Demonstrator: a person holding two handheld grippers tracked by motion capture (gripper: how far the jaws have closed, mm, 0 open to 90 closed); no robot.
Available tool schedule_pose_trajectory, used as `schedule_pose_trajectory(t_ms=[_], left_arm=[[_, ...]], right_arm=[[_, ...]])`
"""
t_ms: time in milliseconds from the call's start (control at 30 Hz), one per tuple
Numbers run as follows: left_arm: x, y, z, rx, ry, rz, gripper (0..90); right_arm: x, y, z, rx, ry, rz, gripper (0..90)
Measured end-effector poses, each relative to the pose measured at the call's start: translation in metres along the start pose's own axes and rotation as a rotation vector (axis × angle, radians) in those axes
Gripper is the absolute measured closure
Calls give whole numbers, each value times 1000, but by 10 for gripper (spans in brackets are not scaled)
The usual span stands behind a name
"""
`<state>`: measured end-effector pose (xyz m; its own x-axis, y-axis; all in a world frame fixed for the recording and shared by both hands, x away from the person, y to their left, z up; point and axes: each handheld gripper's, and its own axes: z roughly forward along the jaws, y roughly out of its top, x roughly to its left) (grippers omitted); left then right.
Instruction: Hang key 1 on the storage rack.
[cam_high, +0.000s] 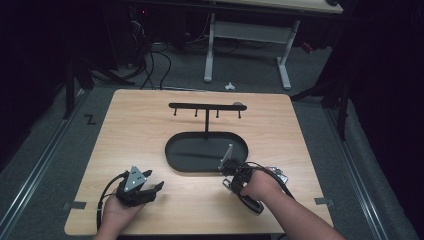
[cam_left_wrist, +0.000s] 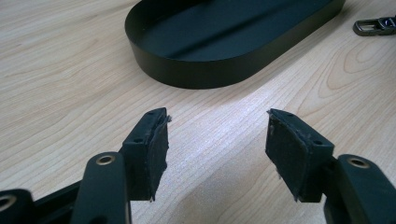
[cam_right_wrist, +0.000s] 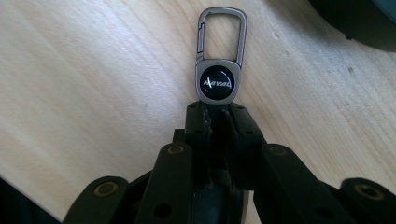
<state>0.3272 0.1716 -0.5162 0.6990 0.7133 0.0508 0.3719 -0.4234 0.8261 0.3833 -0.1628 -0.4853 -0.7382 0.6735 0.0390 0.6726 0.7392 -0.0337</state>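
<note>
Gripping a metal carabiner keychain (cam_right_wrist: 219, 70) between closed jaws, the right gripper (cam_right_wrist: 218, 114) is hovering over the wooden table (cam_high: 150, 145) while the left gripper (cam_left_wrist: 217, 140) is resting wide open near the black oval tray (cam_left_wrist: 196, 70).

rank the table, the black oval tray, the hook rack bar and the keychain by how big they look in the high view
1. table
2. black oval tray
3. hook rack bar
4. keychain, held in the right tongs

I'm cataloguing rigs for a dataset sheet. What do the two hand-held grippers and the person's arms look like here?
The left gripper is black, with a grey three-cornered plate on top and a black cable looping behind it. Its flat dark pads have frayed edges, on arms with brass-coloured rivets. The right gripper has the same black build, and a black cable arcs over the hand. Both forearms are bare, with no sleeves visible.
</note>
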Motion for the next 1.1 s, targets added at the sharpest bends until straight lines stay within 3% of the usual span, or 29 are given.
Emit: schedule_pose_trajectory(t_ms=[167, 300, 367, 400, 433, 467, 567, 767, 900, 933, 967, 1100], left_arm=[[0, 0, 0, -3, 0, 1, 395], [0, 0, 0, -11, 3, -5, 396], [0, 0, 0, -9, 3, -6, 395], [0, 0, 0, -9, 2, -5, 396], [0, 0, -1, -10, 3, -5, 395], [0, 0, -1, -9, 1, -5, 396], [0, 0, -1, -16, 3, -5, 396], [-2, 1, -2, -21, 1, -17, 396], [-3, 1, -2, -18, 5, -16, 396], [-3, 1, -2, -16, 6, -12, 395], [-4, 1, -3, -20, 11, -6, 395], [-3, 1, -3, -24, 15, -3, 396]], right_arm=[[-1, -5, -18, -35, 22, 72, 804], [-3, -11, -25, -55, 30, 87, 805], [-4, -14, -29, -73, 28, 65, 805], [-3, -16, -32, -77, 32, 86, 805], [-6, -17, -35, -95, 27, 54, 805], [-5, -19, -39, -97, 28, 85, 805], [-8, -23, -46, -132, 27, 62, 805], [-6, -36, -65, -179, 22, 100, 805], [-8, -41, -70, -189, 12, 92, 805], [-6, -41, -72, -181, 13, 130, 805], [-10, -42, -74, -204, 9, 102, 805], [-12, -40, -76, -220, 19, 96, 805]])
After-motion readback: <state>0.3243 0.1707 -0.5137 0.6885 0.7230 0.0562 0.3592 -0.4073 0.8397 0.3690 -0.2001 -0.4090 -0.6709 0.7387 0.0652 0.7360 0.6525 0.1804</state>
